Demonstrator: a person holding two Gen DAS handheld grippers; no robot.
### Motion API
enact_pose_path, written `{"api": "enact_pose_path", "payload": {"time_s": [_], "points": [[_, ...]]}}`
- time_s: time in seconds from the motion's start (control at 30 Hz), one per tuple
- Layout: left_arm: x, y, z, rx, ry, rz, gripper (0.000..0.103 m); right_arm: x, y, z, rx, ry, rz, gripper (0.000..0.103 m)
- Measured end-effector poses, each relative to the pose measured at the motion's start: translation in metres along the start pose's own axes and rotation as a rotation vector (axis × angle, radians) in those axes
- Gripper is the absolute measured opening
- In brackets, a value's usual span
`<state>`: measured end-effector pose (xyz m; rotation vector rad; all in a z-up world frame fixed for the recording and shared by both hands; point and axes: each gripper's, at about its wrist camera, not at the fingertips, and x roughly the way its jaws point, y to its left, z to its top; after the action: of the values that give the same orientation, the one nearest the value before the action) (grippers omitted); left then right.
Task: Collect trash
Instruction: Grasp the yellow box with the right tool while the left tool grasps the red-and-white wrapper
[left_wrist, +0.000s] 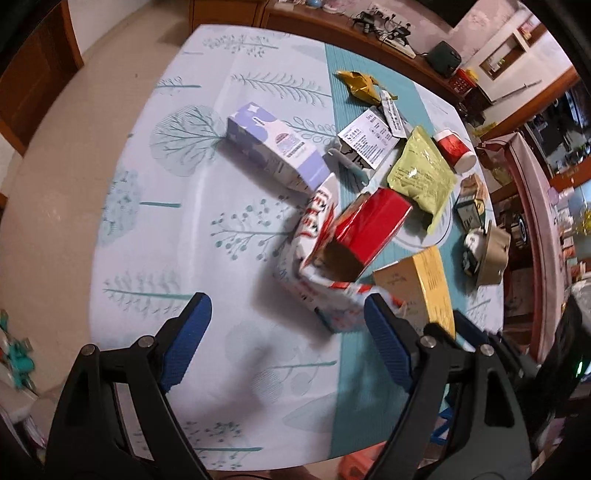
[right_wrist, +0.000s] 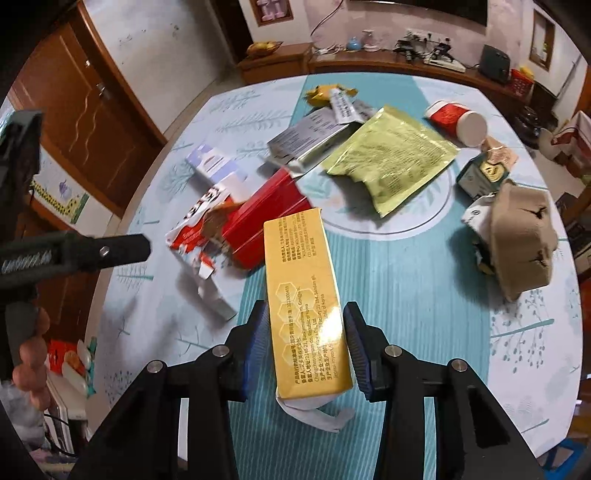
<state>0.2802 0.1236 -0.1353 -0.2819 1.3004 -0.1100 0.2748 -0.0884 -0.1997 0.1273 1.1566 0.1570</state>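
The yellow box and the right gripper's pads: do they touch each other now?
Touching. The right wrist view shows the yellow box between the right gripper fingers; the left pad lies flush against its side with no gap, and the right pad meets its lower corner.

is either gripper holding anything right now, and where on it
The right gripper has the yellow box between its pads, across the long sides near its torn-open near end; firm contact can't be told. The left gripper holds nothing.

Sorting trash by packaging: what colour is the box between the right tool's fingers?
Yellow, with a honeycomb print: the box shows best in the right wrist view.
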Motion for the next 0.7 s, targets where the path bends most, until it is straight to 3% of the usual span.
{"api": "enact_pose_path", "payload": {"time_s": [0.1, 0.23, 0.3, 0.4, 0.47, 0.57, 0.7], "points": [[0.011, -0.007, 0.011, -0.028, 0.026, 0.004, 0.082, -0.007, -0.001, 0.002, 0.01, -0.027, -0.009, 0.041], [0.037, -0.014, 0.02, -0.066, 0.078, 0.062, 0.082, -0.014, 0.001, 0.002, 0.012, -0.049, -0.024, 0.041], [0.05, -0.014, 0.018, -0.08, 0.118, 0.079, 0.077, -0.015, 0.004, 0.0, 0.008, -0.05, -0.028, 0.041], [0.062, -0.013, 0.008, -0.078, 0.176, 0.091, 0.059, -0.016, 0.005, -0.004, 0.024, -0.047, -0.012, 0.041], [0.069, -0.01, -0.001, -0.083, 0.214, 0.092, 0.038, -0.018, 0.006, -0.007, 0.03, -0.05, 0.001, 0.04], [0.07, -0.003, -0.015, -0.103, 0.221, 0.066, 0.023, -0.021, 0.009, -0.011, 0.031, -0.056, 0.013, 0.04], [0.059, -0.005, -0.021, -0.065, 0.17, 0.103, 0.011, -0.027, 0.01, -0.014, 0.032, -0.066, 0.028, 0.04]]}}
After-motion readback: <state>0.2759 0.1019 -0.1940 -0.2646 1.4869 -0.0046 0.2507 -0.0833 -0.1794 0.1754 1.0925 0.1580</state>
